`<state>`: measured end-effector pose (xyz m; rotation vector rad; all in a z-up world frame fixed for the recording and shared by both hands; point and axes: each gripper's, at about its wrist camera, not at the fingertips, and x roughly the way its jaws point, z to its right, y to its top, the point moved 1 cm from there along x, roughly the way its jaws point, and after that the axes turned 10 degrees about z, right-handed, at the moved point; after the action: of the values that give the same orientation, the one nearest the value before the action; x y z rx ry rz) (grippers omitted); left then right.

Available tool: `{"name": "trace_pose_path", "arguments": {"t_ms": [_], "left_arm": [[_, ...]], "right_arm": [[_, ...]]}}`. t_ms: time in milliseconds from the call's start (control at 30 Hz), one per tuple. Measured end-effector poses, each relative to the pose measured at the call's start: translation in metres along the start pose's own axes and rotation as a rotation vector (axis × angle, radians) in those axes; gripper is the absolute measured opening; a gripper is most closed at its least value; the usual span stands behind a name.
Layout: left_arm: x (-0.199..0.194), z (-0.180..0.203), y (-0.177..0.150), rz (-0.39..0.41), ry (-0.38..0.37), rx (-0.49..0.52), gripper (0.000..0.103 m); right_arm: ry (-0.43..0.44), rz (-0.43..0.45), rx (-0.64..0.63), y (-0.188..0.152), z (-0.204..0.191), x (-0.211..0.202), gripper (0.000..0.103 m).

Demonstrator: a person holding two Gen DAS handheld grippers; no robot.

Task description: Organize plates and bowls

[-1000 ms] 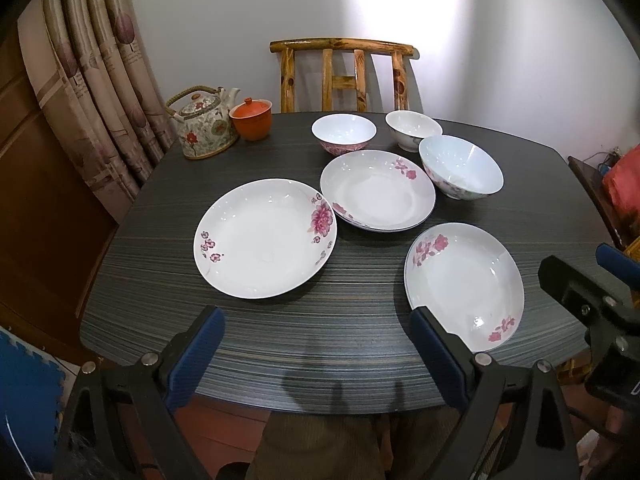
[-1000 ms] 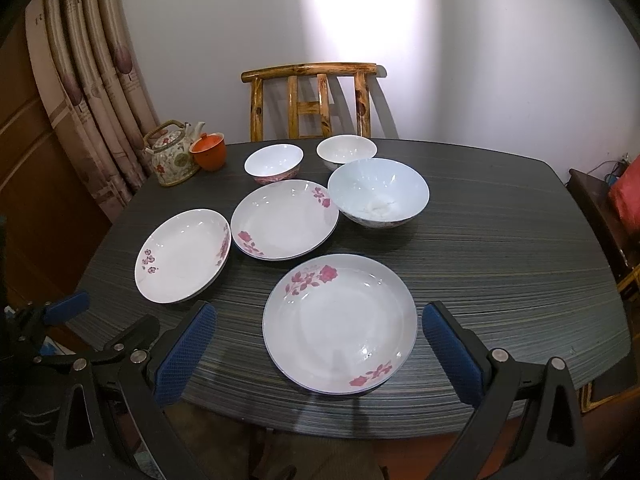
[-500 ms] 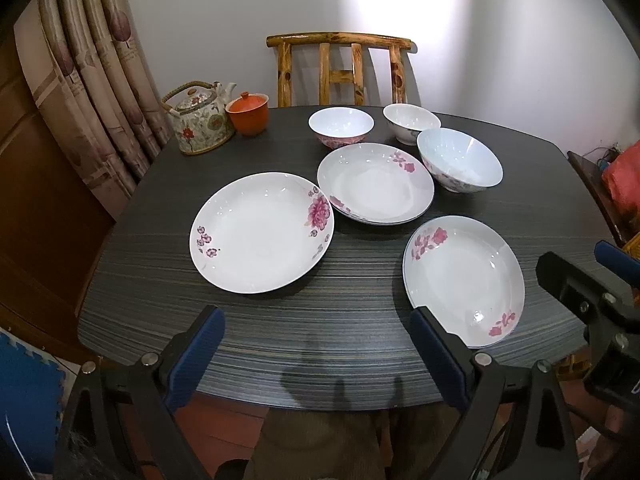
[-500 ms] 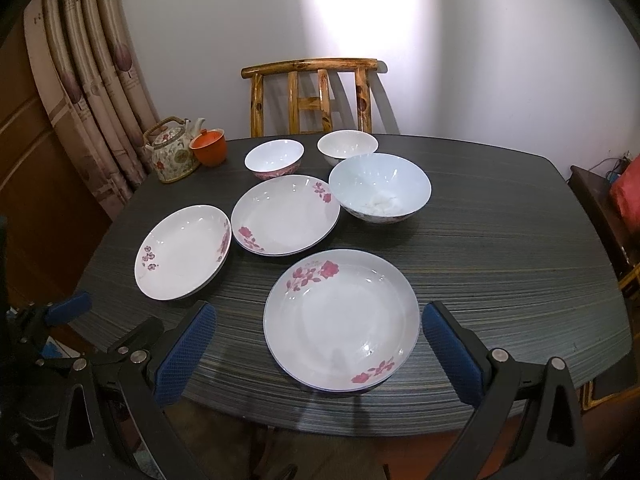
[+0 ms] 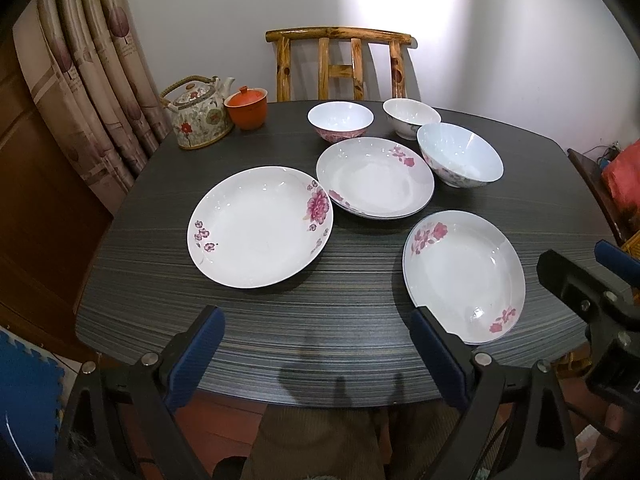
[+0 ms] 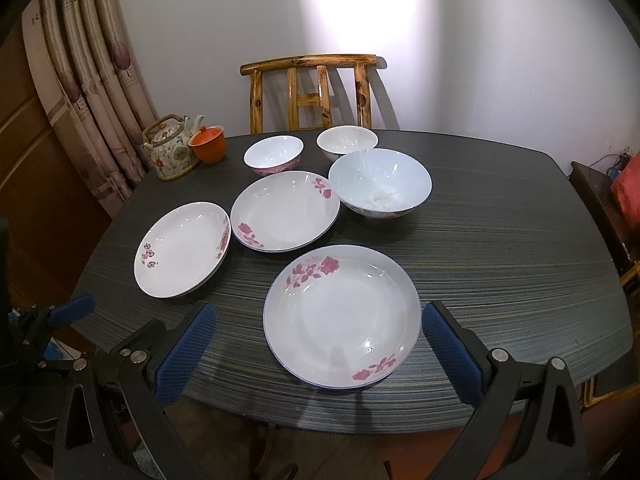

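Three white plates with pink flowers lie on the dark table (image 5: 352,312): a left plate (image 5: 260,226) (image 6: 184,250), a middle plate (image 5: 374,178) (image 6: 285,210) and a near right plate (image 5: 464,276) (image 6: 342,316). Behind them stand a large pale blue bowl (image 5: 460,160) (image 6: 380,184), a pink-sided small bowl (image 5: 340,120) (image 6: 274,156) and a white small bowl (image 5: 412,118) (image 6: 347,142). My left gripper (image 5: 318,330) hangs open over the table's near edge. My right gripper (image 6: 318,324) is open, its fingers on either side of the near right plate's front, above it.
A flowered teapot (image 5: 198,118) (image 6: 172,152) and an orange lidded cup (image 5: 246,108) (image 6: 208,144) sit at the back left corner. A wooden chair (image 5: 340,64) (image 6: 310,92) stands behind the table. Curtains (image 5: 92,80) hang at the left. The table's right half (image 6: 500,240) is bare.
Both grippers have drifted slightly, so the dishes sit a little lower or higher in each view. Nothing on the table has moved, and both grippers stay open.
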<state>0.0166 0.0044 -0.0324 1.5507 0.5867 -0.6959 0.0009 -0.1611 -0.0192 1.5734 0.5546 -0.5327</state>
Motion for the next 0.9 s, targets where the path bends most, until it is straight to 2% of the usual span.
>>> {"name": "trace_pose_path", "arguments": {"t_ms": [900], "left_arm": [[0.0005, 0.0016, -0.0008, -0.003, -0.003, 0.002, 0.096]], "right_arm": [[0.003, -0.009, 0.002, 0.0002, 0.0007, 0.0018, 0.102]]}}
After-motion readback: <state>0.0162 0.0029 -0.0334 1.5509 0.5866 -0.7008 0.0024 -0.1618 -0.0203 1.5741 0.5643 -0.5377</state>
